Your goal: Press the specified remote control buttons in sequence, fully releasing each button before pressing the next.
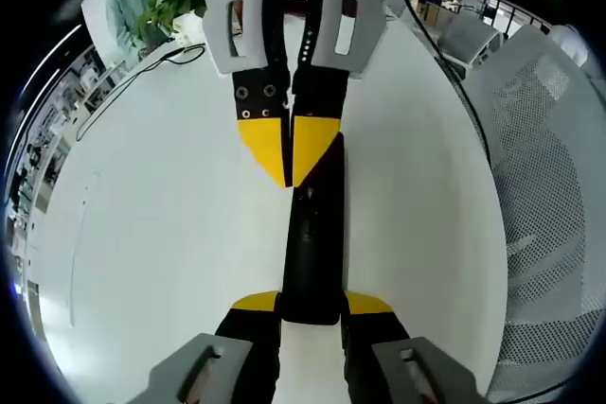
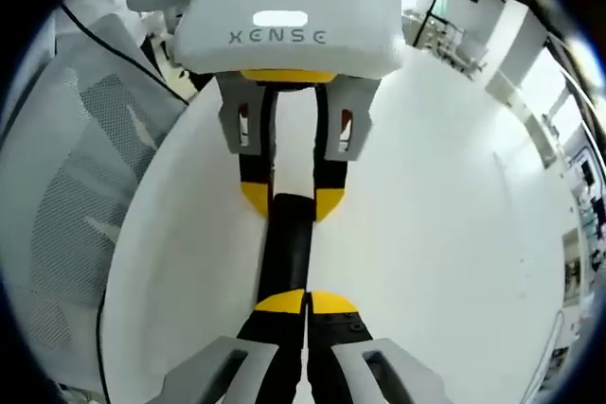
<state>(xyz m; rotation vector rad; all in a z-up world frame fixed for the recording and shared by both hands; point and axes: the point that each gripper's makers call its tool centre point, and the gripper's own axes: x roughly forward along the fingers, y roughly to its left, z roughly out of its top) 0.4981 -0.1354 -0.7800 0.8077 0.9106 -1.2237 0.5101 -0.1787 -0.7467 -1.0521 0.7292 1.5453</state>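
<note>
A long black remote control (image 1: 312,243) lies lengthwise on the white table (image 1: 161,234). My left gripper (image 1: 312,303) is shut on its near end, one yellow-tipped jaw on each side. My right gripper (image 1: 289,153) comes in from the top of the left gripper view with its yellow tips shut together, their points resting on the remote's top face. In the right gripper view the remote (image 2: 287,253) runs from my right gripper (image 2: 306,302), shut over it, to my left gripper (image 2: 292,201) clamping its far end. The buttons are too dark to make out.
A white mesh chair (image 1: 549,186) stands beside the table and appears again in the right gripper view (image 2: 66,186). A black cable (image 1: 142,73) trails across the far table near a green plant (image 1: 170,2). A person (image 1: 118,7) sits beyond it.
</note>
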